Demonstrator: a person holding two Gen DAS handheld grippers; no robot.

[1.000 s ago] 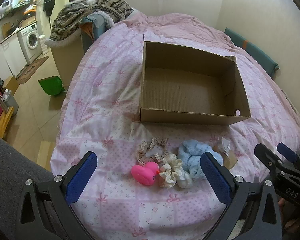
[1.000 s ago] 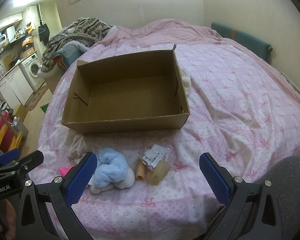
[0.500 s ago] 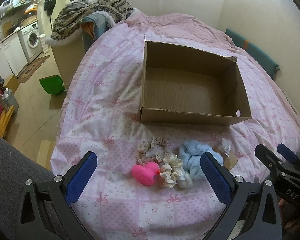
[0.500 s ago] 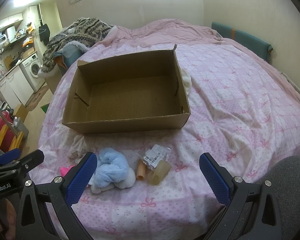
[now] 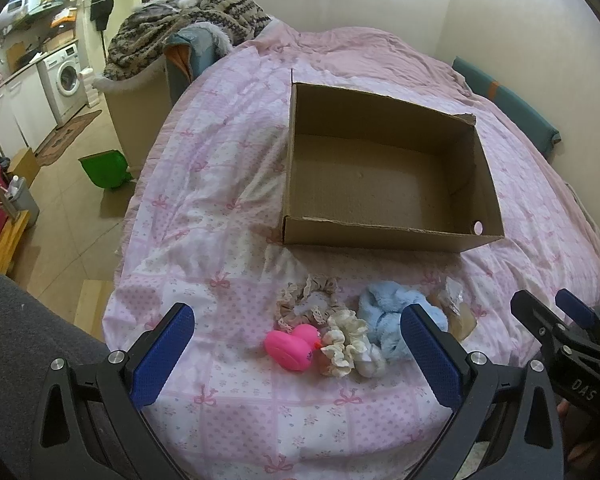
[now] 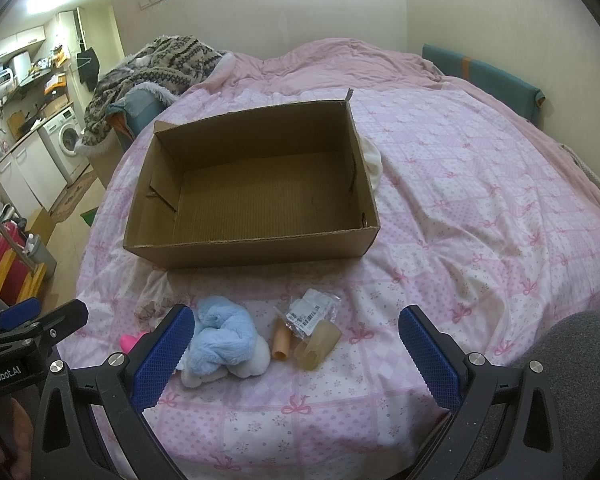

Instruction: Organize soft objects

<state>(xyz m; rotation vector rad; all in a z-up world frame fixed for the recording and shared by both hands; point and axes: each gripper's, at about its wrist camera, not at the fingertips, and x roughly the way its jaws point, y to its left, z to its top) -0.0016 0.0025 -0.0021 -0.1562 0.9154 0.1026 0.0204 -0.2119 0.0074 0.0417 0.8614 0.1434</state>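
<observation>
Since the earlier frames almost nothing has moved: both grippers hold the same hover over the near edge of the bed, and the items lie as they did.

Bed (image 6: 480,208): pink patterned quilt, soft and uneven; expect items to sink slightly under contact.

Cardboard box (image 5: 384,236): open, with nothing inside, at 12 o'clock from the item cluster in both wrist views, well apart from it.

Left gripper (image 5: 296,354): jaws spread wide, holding nothing. Right gripper (image 6: 296,354): jaws spread wide, holding nothing.

Item cluster, largest first:
- Blue plush scrunchie (image 6: 226,338), at 9 o'clock in the right wrist view, just beside the left finger pad.
- Cream scrunchie (image 5: 346,344), touching the blue one.
- Lace scrunchie (image 5: 308,300), at 12 o'clock from the duck.
- Pink rubber duck (image 5: 290,346), touching the cream scrunchie.
- Clear packet with tan pieces (image 6: 312,330), at 12 o'clock between the right gripper's fingers.

Procedure, judged from the layout: no item is boxed yet; the step in hand is the first pick. Centre one item between the fingers before closing. Approach from above, straddling a single scrunchie so neighbours are not dragged. Close until the fabric compresses, lift clear of the quilt, then carry over the box's near wall before release.
</observation>
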